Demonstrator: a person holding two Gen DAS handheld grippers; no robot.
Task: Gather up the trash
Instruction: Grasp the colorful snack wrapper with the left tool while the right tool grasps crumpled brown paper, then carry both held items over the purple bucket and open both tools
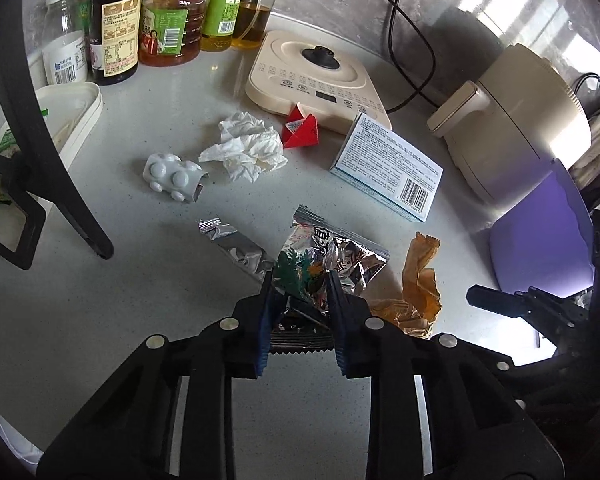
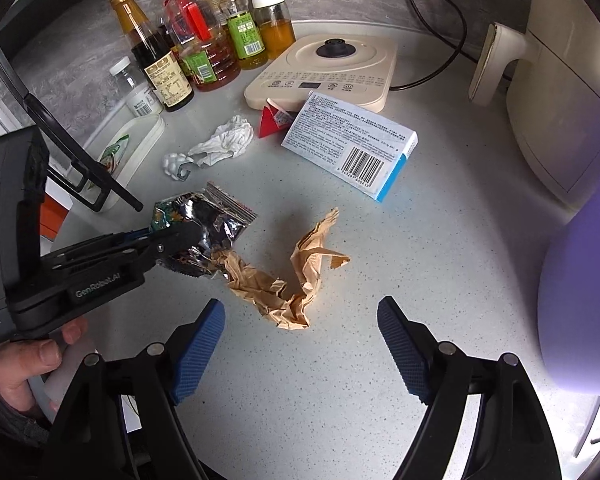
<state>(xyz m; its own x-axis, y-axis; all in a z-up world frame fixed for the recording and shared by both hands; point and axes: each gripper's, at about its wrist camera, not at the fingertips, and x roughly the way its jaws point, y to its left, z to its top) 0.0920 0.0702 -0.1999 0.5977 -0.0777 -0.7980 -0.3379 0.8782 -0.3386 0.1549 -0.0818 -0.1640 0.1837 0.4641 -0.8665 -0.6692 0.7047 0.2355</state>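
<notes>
Between the blue pads of our left gripper [image 1: 300, 280] sits the foil snack wrapper [image 1: 332, 256], pinched at its near edge with the jaws pressed together on it. From the right wrist view the wrapper looks raised a little off the white counter [image 2: 440, 240], though we cannot tell whether its far corner touches down. Our right gripper [image 2: 300, 320] is spread wide and holds nothing, hovering just short of the crumpled brown paper wrapper [image 2: 296, 280], which lies against the foil one.

Farther out the rest of the trash is on the counter: a torn silver strip [image 1: 232, 240], a white blister piece [image 1: 176, 176], a crumpled tissue [image 1: 248, 148], a red folded carton [image 1: 300, 128] and a blue-and-white box [image 1: 388, 168] leaning on the cream kettle base [image 1: 316, 68]. Bottles [image 1: 168, 16] stand along the wall.

What could go wrong, as we judge it: foil is slick and crinkled, so a shallow bite may let the wrapper slide out when we carry it. The brown paper touches it and could be dragged along — or pushed away as the right gripper closes.

No bin is plainly in view. A purple shape [image 2: 580, 280] at the right edge is cut off and too blown out to identify, and the white tray [image 1: 76, 120] at left is half hidden behind a black frame.
</notes>
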